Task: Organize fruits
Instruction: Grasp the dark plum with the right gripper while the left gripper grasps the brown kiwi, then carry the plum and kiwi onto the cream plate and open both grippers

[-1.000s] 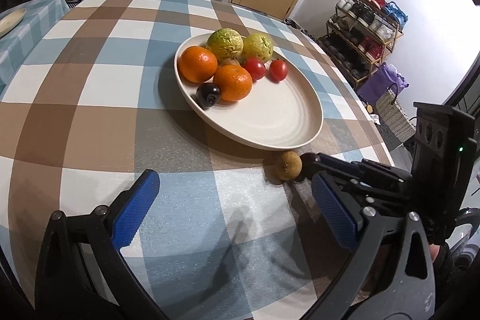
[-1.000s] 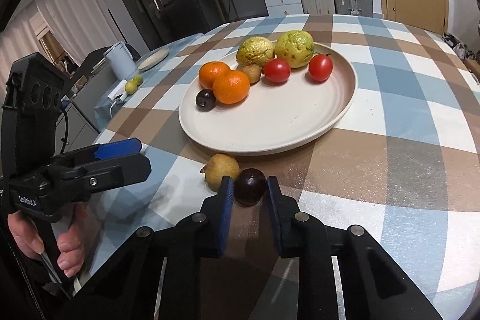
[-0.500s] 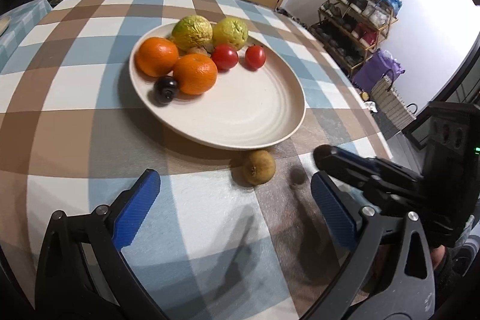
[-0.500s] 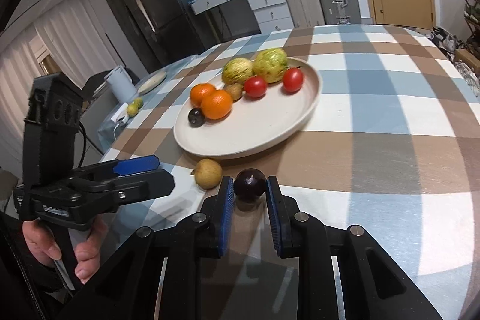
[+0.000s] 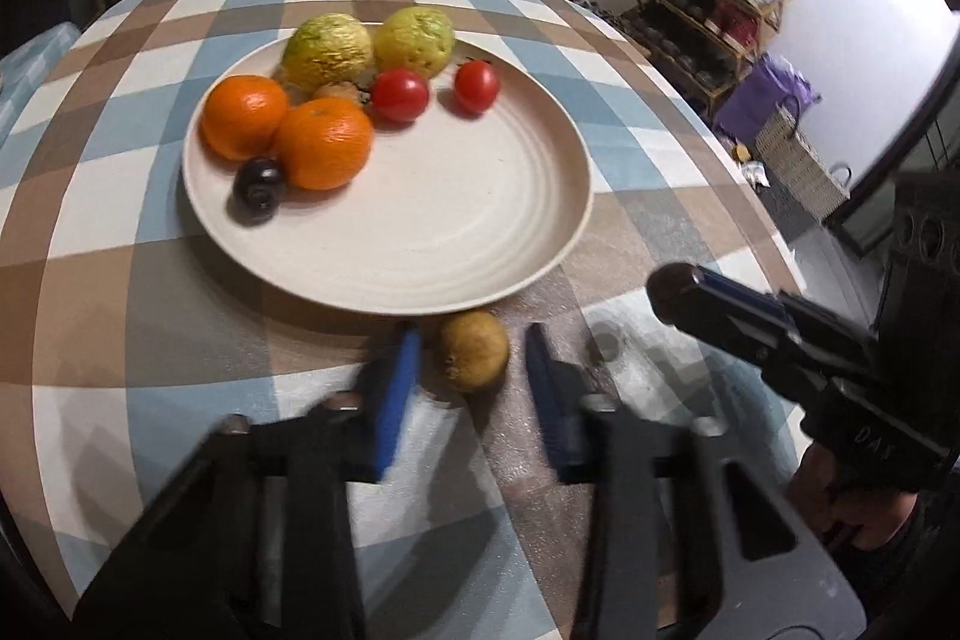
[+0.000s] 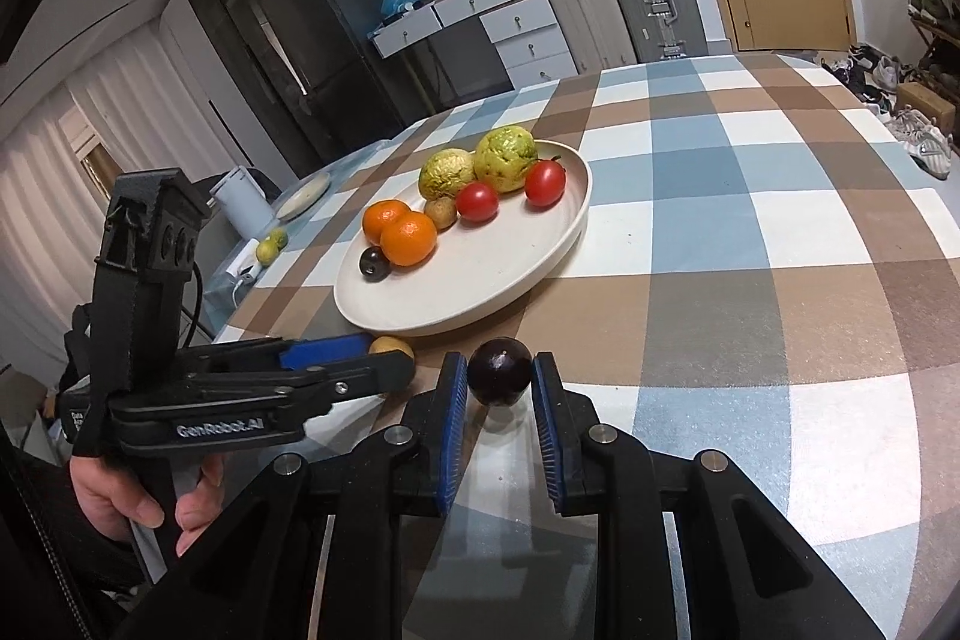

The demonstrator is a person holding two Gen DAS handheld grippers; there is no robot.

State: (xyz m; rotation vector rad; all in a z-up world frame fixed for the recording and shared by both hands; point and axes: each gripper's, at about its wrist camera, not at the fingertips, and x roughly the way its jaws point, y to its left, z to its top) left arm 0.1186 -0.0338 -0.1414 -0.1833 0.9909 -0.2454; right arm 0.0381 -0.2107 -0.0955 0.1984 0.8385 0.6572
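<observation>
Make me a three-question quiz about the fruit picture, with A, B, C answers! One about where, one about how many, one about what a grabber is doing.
1. Where is the yellow-brown fruit?
A. on the plate
B. on the floor
C. on the tablecloth, beside the plate

2. How many oranges are on the plate?
A. one
B. two
C. four

3. What is the right gripper doing?
A. shut on the dark plum
B. open and empty
C. holding a tomato

Answers: C, it sits just off the plate's near rim; B, two lie side by side; A, both blue pads press the plum.
</observation>
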